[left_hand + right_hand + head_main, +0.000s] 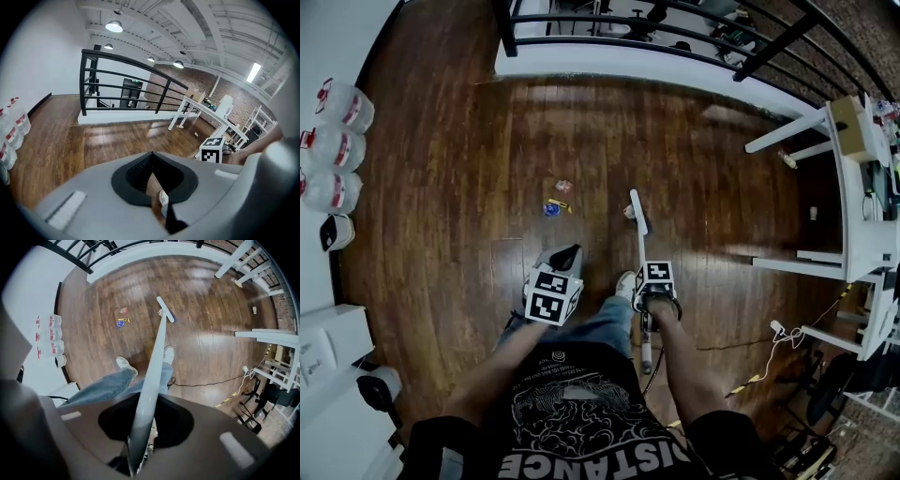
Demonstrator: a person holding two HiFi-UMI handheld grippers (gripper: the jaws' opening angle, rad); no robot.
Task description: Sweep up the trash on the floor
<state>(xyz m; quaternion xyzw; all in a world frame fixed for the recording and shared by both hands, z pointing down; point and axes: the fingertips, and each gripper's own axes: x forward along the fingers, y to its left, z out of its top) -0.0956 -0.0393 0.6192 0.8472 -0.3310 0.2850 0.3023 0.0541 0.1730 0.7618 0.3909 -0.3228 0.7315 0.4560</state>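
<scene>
My right gripper is shut on the long pale handle of a broom and points down along it. The broom's head rests on the wooden floor, with a crumpled brown scrap touching its left side. Small trash lies a little to its left: a pink piece, a blue piece and a yellow bit. My left gripper is held level beside the right one, its jaws together with nothing between them. Through its slit only floor and a white shoe show.
Several water jugs stand along the left wall above white cabinets. A black railing on a white ledge runs across the far side. White tables stand at the right. A cable lies on the floor by my right leg.
</scene>
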